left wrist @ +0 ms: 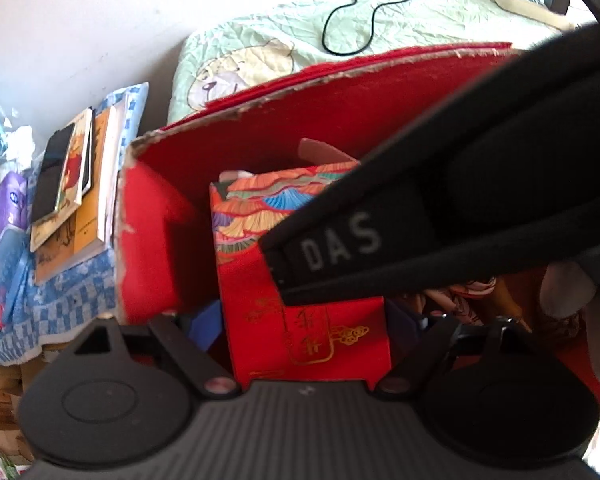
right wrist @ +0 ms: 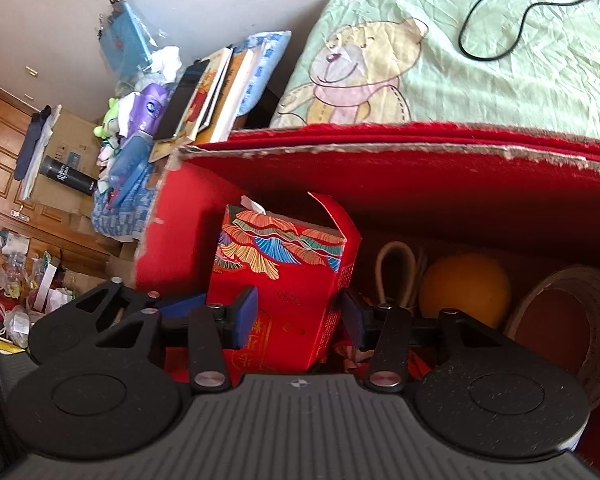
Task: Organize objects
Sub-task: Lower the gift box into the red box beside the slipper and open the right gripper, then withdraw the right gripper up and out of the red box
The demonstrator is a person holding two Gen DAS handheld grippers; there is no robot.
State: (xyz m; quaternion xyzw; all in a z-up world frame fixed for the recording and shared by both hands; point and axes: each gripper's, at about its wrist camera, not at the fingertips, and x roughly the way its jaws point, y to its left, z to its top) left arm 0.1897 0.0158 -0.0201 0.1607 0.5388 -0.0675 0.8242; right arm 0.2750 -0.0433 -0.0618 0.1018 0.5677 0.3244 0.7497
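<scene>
A red carton (left wrist: 300, 280) with a colourful fan pattern and gold characters stands upright in a big red cardboard box (left wrist: 148, 240). My left gripper (left wrist: 304, 320) has a blue pad against each side of the carton and holds it. In the right wrist view the same carton (right wrist: 292, 280) shows a near corner. My right gripper (right wrist: 300, 314) straddles that corner with its pads close to the faces; contact is unclear. The left gripper (right wrist: 112, 304) shows at the carton's left. A black strap (left wrist: 440, 208) lettered "DAS" crosses the left wrist view.
The red box (right wrist: 380, 176) also holds an orange ball (right wrist: 464, 284), a tape roll (right wrist: 560, 320) and a beige loop (right wrist: 396, 272). Behind it lies a bear-print blanket (right wrist: 460, 60) with a black cable (right wrist: 496, 12). A book stack (left wrist: 76, 184) sits left on checked cloth.
</scene>
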